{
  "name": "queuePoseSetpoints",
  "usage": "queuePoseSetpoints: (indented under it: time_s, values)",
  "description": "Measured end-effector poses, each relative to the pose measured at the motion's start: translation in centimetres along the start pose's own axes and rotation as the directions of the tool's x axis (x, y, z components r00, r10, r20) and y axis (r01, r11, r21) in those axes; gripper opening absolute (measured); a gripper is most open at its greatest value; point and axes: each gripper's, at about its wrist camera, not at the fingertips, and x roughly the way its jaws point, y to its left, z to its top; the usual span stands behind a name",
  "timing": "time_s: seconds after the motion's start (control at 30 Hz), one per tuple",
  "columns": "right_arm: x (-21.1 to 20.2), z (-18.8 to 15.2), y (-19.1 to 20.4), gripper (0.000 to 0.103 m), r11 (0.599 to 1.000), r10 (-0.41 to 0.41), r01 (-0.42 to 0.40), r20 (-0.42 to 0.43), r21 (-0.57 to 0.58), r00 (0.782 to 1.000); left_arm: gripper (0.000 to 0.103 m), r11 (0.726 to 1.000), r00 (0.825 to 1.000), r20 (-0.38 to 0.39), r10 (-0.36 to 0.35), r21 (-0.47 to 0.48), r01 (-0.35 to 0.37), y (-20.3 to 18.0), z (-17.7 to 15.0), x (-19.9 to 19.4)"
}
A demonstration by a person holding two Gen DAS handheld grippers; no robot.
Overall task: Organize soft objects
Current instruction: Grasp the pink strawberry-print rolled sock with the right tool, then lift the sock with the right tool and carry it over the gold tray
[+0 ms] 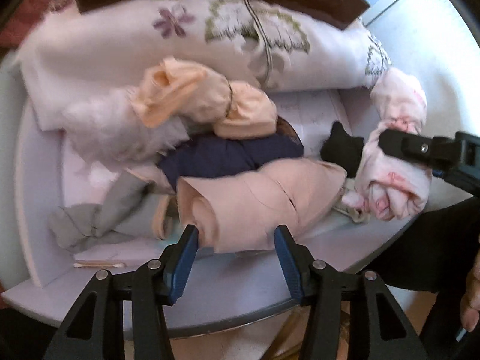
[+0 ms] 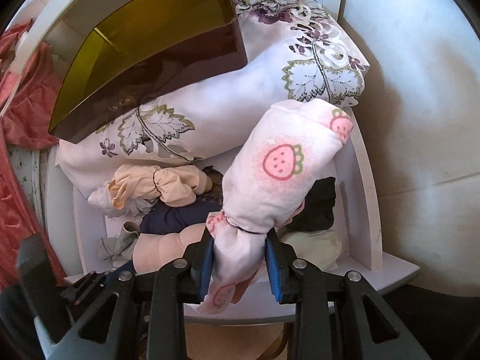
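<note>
Strawberry bundle [image 2: 270, 180]: pale pink, printed, tied at its neck with a dark band; gripped just below the band by the right hand-held gripper [image 2: 238, 265], pads pressed into the cloth. It is held clear above the white drawer [image 2: 364, 186], at about 3 o'clock of the pile in the left view.

Beige roll [image 1: 258, 201]: lying at 6 o'clock in the drawer, its near end between the jaws of the left hand-held gripper [image 1: 237, 247]. Both blue pads are seen touching the cloth, but the cloth is hardly pinched; whether a firm grip is made cannot be told.

Around it: navy bundle [image 1: 228, 156] just behind the roll, peach bundle [image 1: 192, 99] on top at 11 o'clock, grey knot [image 1: 90, 219] at 8 o'clock, black piece [image 1: 342, 147] at 3 o'clock. An embroidered cloth [image 2: 270, 90] is folded across the back, with a brown box [image 2: 156, 45] resting on it.

Step judged in hand: sorting bundles out of the heap, one lifted, a second being taken.

Next move, judged: the left jaws are to be closed fully on the roll before lifting, and the lift kept slow, since the navy bundle leans on the roll and may be dragged. A free spot for the strawberry bundle is needed; none is plainly seen.
</note>
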Motion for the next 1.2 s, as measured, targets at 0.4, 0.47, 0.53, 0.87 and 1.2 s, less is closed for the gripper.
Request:
queuePoseSetpoints:
  time_s: [0.4, 0.47, 0.53, 0.87, 1.2]
  values:
    - [-1.1, 0.3, 0.3, 0.031, 1.000, -0.004, 0.004, 0.061, -0.006, 0.998, 0.004, 0.994, 0.995, 0.004, -0.098, -0.041, 0.098, 0.8, -0.4, -0.3]
    - [-1.5, 0.4, 0.2, 0.031, 1.000, 0.005, -0.005, 0.075, -0.001, 0.997, 0.004, 0.995, 0.995, 0.012, -0.098, -0.034, 0.098, 0.7, -0.5, -0.7]
    - [-2.0, 0.5, 0.3, 0.031, 1.000, 0.009, -0.009, 0.093, -0.006, 0.996, 0.004, 0.995, 0.995, 0.024, -0.097, -0.026, 0.097, 0.3, -0.7, -1.3]
    - [-5.2, 1.5, 1.8, 0.031, 0.993, 0.110, -0.099, 0.188, -0.070, 0.976, 0.003, 0.998, 0.999, 0.045, -0.010, -0.063, 0.013, 0.6, -1.1, -2.7]
    - [-8.2, 7.7, 5.6, 0.031, 0.976, 0.165, -0.124, 0.232, -0.181, 0.959, 0.003, 0.999, 1.000, -0.013, 0.020, -0.027, -0.021, 0.2, -1.6, -0.5]
